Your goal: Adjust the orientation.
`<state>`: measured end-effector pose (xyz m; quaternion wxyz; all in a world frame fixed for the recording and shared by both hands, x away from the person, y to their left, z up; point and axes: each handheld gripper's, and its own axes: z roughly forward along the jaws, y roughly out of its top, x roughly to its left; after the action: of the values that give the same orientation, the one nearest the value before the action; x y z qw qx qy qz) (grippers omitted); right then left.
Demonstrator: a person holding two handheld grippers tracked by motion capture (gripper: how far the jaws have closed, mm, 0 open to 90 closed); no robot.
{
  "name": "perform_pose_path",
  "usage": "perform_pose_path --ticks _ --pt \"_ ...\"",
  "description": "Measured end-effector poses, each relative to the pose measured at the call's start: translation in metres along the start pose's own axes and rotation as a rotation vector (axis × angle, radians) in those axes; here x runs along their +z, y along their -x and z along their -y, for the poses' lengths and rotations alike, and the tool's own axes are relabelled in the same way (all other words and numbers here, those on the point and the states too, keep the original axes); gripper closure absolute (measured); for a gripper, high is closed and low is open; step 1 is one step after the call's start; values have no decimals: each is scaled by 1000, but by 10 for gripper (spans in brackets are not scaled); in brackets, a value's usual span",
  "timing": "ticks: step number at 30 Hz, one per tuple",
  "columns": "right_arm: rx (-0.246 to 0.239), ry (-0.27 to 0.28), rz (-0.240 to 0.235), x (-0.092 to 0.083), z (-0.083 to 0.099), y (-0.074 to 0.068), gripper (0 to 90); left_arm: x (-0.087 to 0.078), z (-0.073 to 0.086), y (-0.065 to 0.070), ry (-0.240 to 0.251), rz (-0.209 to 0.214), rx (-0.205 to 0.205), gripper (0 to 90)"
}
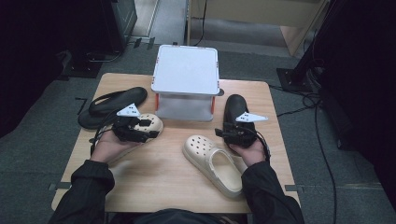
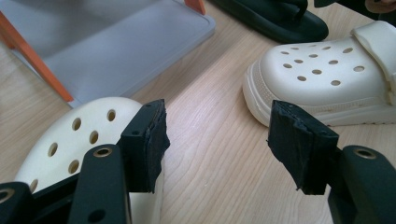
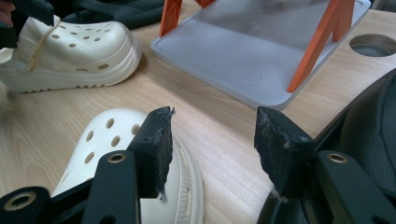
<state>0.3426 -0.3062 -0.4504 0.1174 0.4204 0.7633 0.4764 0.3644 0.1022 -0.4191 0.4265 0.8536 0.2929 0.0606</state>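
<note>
Both grippers hovering, jaws spread, empty: left gripper (image 1: 152,127) over cream clog (image 1: 148,122), right gripper (image 1: 223,135) by black clog (image 1: 235,109); straddle heel rims before closing

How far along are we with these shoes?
Nothing done: the white two-shelf rack with orange legs stands bare. The left cream perforated clog, the middle cream perforated clog, the black flip-flop and the black rubber shoe lie on the wooden table. In hand: left claw open over the left clog, right claw open beside the black shoe. All four remain.
</note>
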Motion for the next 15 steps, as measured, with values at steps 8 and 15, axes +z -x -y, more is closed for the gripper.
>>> perform_pose_path --ticks 8,15 --pt "-9 8 -3 -3 -2 0 465 -6 2 -2 28 -1 -16 362" --pt "-31 -27 -8 1 -4 -2 464 -16 6 -3 30 -30 -37 352"
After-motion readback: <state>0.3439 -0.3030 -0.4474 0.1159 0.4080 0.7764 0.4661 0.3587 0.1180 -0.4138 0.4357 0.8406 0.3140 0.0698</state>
